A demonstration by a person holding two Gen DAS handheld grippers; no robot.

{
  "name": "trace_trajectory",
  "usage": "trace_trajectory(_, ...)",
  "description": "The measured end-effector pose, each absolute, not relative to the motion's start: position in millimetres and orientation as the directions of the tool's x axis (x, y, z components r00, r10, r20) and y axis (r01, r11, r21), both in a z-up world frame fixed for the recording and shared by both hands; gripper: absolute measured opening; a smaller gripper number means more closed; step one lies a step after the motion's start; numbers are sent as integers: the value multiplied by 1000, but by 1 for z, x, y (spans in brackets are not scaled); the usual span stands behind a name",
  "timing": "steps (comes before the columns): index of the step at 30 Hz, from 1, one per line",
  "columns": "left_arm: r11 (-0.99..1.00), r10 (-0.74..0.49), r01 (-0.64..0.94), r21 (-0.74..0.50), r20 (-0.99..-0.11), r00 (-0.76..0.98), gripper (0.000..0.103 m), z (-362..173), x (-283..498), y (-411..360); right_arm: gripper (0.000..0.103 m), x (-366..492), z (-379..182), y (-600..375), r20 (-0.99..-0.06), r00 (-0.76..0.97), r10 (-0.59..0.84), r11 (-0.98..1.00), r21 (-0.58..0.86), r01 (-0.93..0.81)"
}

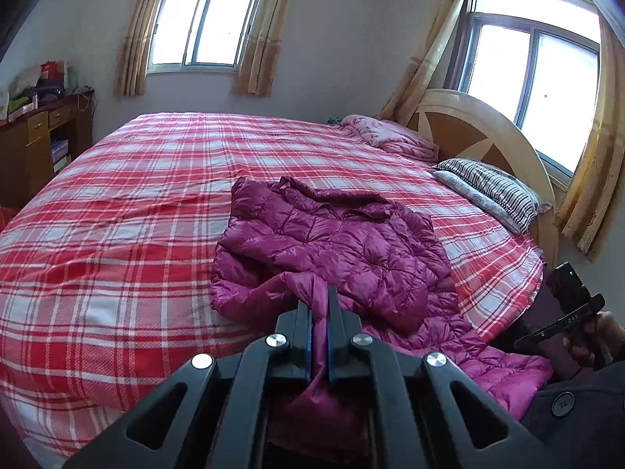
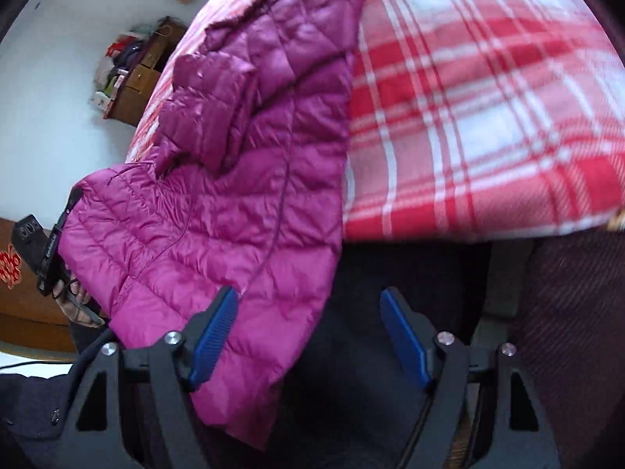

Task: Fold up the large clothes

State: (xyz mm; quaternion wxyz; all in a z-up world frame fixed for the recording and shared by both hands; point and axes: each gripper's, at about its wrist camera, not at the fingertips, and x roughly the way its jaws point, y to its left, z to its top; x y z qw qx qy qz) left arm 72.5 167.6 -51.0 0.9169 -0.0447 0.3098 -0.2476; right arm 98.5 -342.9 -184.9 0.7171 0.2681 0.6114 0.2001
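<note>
I am working at the near edge of the bed [image 1: 117,203], its red plaid cover spread flat, with the magenta quilted jacket [image 1: 343,242] lying crumpled near that edge and spilling over it toward me. Striped pillows [image 1: 492,187] are sitting by the headboard, well apart from the jacket.

I am gripping a fold of the jacket's hem in my left gripper [image 1: 320,312], its jaws nearly closed with the fabric pinched between the blue pads. My right gripper [image 2: 308,336] is hanging wide open and holding nothing, with the left pad touching or just beside the jacket's drooping lower edge [image 2: 242,312]; I cannot tell which.

To do this step well, I am judging that I should close the right gripper on the hem well apart from the left grip, then lift both evenly and draw the jacket fully onto the bed so it spreads flat before any fold. The shell is looking slick and puffy, so I am expecting it to slip unless I take a deep bite of fabric.

The jacket is bunched, one sleeve [image 2: 218,101] doubled over the body, seams running diagonally.
</note>
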Motion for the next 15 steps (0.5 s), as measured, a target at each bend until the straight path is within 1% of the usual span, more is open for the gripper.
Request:
trace_trajectory(1,874,-481,421,-242,-553,681,4,-55,72,169,76,96,-187,-341,-754,157,637,758,650,47)
trace_trajectory(3,875,-480,409,-258,-565,671,4,-64,72,173,67,95,-189,-334,-731,130,670,733,679,38)
trace_trajectory(4,874,-483,408,-263,-566,668,4,-66,71,173,56,95,-190,-331,-723,114,682,724,689,33)
trace_trajectory(5,873,-485,407,-269,-567,666,4,-67,71,174,41,95,-194,-326,-709,84,700,710,704,30)
trace_trajectory(6,873,-486,405,-272,-566,666,4,-68,71,174,34,95,-196,-323,-707,71,704,707,707,27)
trace_trajectory(7,871,-488,406,-275,-564,666,4,-68,71,174,20,95,-196,-323,-711,74,699,712,702,21)
trace_trajectory(8,871,-489,407,-275,-561,668,4,-66,70,174,13,94,-194,-322,-713,84,696,715,699,11)
trace_trajectory(10,866,-500,410,-288,-547,671,4,-62,68,176,9,94,-182,-325,-692,131,710,699,715,-10)
trace_trajectory(12,846,-533,417,-332,-521,667,4,-52,66,180,8,93,-155,-335,-641,216,736,665,745,-57)
trace_trajectory(13,838,-545,425,-342,-505,669,4,-45,64,180,7,93,-145,-339,-619,248,745,651,755,-74)
trace_trajectory(15,831,-556,440,-339,-476,682,4,-28,59,178,6,90,-106,-352,-548,339,765,615,777,-135)
